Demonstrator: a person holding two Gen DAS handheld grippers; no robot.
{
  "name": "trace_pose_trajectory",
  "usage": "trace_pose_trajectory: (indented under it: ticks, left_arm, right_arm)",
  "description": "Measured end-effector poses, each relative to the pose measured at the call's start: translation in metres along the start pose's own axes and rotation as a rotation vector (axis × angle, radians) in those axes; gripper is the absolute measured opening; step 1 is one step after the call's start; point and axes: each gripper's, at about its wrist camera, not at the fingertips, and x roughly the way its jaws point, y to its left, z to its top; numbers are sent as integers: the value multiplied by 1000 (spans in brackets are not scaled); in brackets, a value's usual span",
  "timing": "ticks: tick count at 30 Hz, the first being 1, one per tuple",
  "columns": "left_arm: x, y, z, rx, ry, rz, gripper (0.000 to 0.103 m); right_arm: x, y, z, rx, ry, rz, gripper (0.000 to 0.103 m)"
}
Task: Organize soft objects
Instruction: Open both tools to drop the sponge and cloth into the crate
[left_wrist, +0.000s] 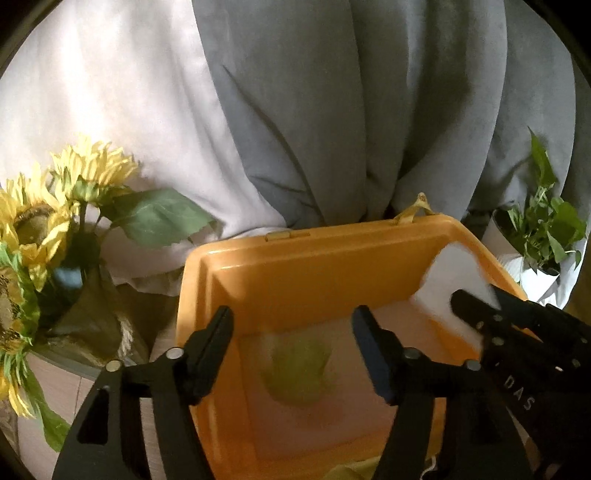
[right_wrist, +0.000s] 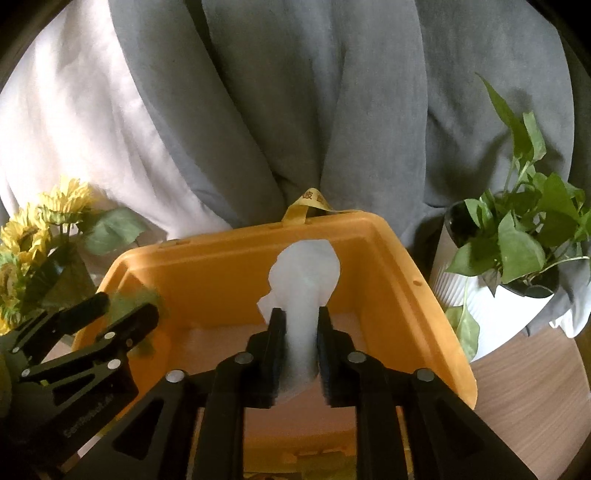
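An orange plastic bin (left_wrist: 295, 266) stands in front of me; it also shows in the right wrist view (right_wrist: 406, 295). My left gripper (left_wrist: 291, 325) is open over the bin, and a blurred green soft object (left_wrist: 295, 373) is below its fingers inside the bin. My right gripper (right_wrist: 301, 325) is shut on a white soft foam piece (right_wrist: 304, 273) and holds it above the bin's inside. The white piece (left_wrist: 454, 284) and the right gripper (left_wrist: 476, 306) show at the bin's right side in the left wrist view. The left gripper (right_wrist: 125, 306) shows at the bin's left rim.
Artificial sunflowers (left_wrist: 48, 229) stand left of the bin. A potted green plant in a white ribbed pot (right_wrist: 517, 266) stands to the right on a wooden table (right_wrist: 528, 387). Grey and white curtains (right_wrist: 295, 110) hang behind. A yellow ribbon tag (right_wrist: 310, 206) sits on the bin's far rim.
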Motion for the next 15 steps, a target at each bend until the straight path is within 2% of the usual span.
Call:
trace_pose_trajectory:
  ticks: [2,10,15]
  left_arm:
    - [-3,0,1,5,-13,9,71]
    - [-26,2,2,10,-61,33,82]
    - [-45,0,2,23,-97,43,83]
  right_arm:
    - [0,-2,0,13,-3,0,45]
    - [-12,-11,2,42,-26,-22,45]
    - [-29,-11,2,43,-46,-33,45]
